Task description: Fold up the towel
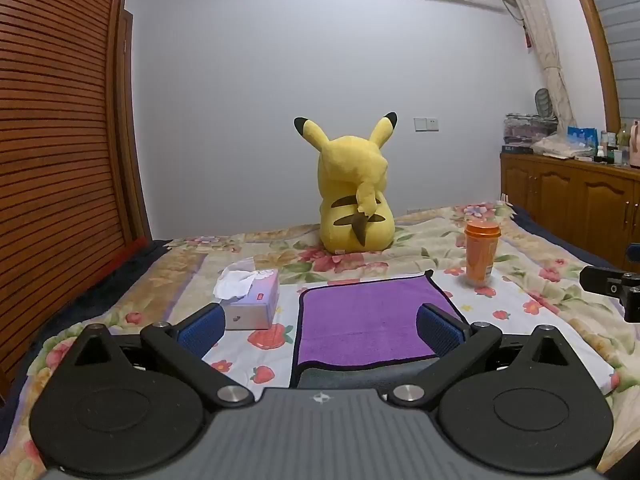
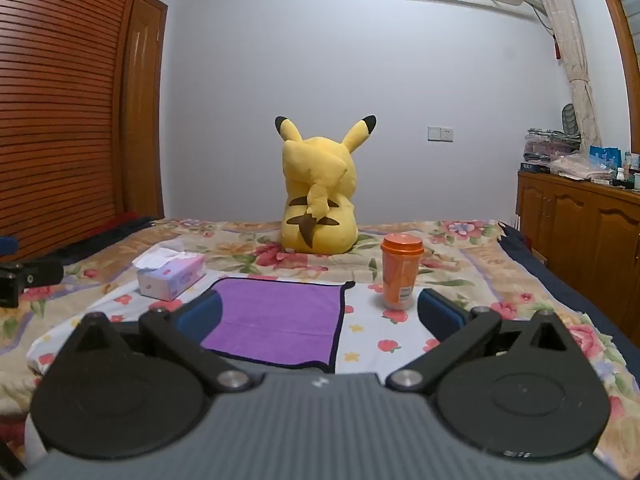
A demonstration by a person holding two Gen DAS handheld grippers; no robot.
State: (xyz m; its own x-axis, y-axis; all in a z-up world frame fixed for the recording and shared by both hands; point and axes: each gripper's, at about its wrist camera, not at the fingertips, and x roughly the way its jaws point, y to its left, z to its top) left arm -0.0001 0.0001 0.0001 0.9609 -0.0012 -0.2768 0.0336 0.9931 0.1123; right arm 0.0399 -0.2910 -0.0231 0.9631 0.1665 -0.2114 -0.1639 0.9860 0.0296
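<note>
A purple towel [image 1: 360, 320] with a dark hem lies on the floral bedspread, folded over a grey layer at its near edge. It also shows in the right wrist view [image 2: 276, 320]. My left gripper [image 1: 320, 330] is open and empty, held above the towel's near left part, its blue pads [image 1: 200, 330] wide apart. My right gripper [image 2: 320, 316] is open and empty, above the towel's near right edge. Part of the right gripper shows at the left wrist view's right edge [image 1: 612, 286].
A tissue box [image 1: 250, 298] sits left of the towel, an orange cup [image 1: 481, 256] to its far right. A yellow plush toy [image 1: 354, 200] sits behind. A wooden cabinet [image 1: 572, 200] stands right of the bed, a slatted wardrobe [image 1: 60, 140] on the left.
</note>
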